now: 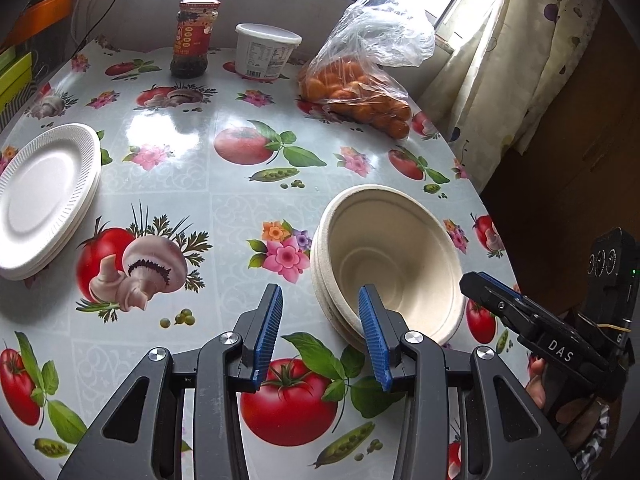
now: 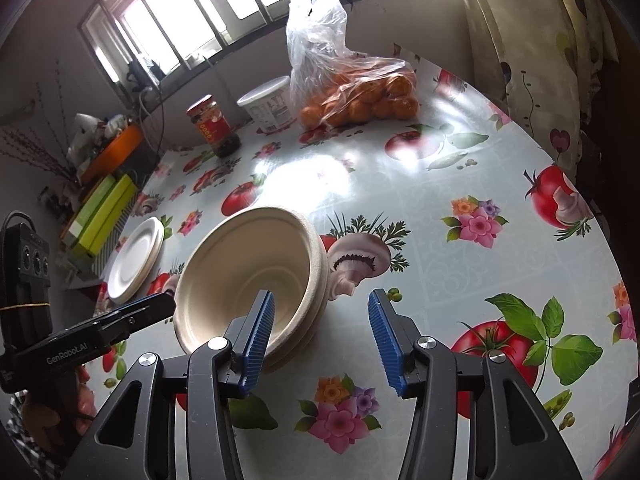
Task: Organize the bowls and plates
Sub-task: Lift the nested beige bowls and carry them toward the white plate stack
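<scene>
Fingers of the right gripper are parted, empty; stacked bowls at ten o'clock are best nudged straight. Left gripper is likewise parted, empty.

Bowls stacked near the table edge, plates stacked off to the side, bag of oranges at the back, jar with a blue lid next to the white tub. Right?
One error: the jar has a red lid, not blue, as the left wrist view shows. The rest holds: bowls stacked near the table edge, plates stacked aside, bag of oranges at the back, jar beside the white tub.
</scene>
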Motion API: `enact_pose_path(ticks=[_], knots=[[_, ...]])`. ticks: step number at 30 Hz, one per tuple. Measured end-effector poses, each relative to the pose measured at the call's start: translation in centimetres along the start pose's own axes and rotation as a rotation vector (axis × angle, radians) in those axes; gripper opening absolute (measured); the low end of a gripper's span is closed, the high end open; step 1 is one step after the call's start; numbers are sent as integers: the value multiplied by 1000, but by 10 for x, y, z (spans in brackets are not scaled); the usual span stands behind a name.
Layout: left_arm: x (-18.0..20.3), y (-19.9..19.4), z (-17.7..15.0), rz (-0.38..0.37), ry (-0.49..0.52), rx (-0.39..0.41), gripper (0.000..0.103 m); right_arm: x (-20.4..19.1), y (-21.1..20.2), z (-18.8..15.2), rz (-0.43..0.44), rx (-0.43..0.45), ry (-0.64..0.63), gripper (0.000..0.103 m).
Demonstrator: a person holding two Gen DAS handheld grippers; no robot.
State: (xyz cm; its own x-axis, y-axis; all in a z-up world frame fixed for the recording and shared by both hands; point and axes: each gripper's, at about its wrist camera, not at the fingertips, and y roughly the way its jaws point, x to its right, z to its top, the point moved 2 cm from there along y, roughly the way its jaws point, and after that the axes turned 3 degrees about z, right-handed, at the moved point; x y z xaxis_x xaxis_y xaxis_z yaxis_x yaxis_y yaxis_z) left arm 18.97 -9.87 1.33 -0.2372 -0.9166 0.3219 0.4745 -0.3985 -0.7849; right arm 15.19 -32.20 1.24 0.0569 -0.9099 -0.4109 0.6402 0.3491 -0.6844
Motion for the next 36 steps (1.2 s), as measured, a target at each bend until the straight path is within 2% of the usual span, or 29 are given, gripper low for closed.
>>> enact_pose_path(ticks=[3, 18, 26, 29, 36], knots=[[0, 4, 1, -21, -16, -15, 41, 1, 4, 0, 15, -8, 11, 49], [4, 15, 0, -18, -31, -36, 41, -2, 13, -2, 34, -24, 8, 49], [4, 18, 0, -20, -35, -43, 41, -2, 15, -2, 25, -28, 11, 37], [4, 19, 0, -21, -35, -45, 36, -1, 15, -2, 25, -28, 12, 32], [4, 21, -1, -18, -35, -52, 27, -1, 16, -2, 28, -31, 7, 27]])
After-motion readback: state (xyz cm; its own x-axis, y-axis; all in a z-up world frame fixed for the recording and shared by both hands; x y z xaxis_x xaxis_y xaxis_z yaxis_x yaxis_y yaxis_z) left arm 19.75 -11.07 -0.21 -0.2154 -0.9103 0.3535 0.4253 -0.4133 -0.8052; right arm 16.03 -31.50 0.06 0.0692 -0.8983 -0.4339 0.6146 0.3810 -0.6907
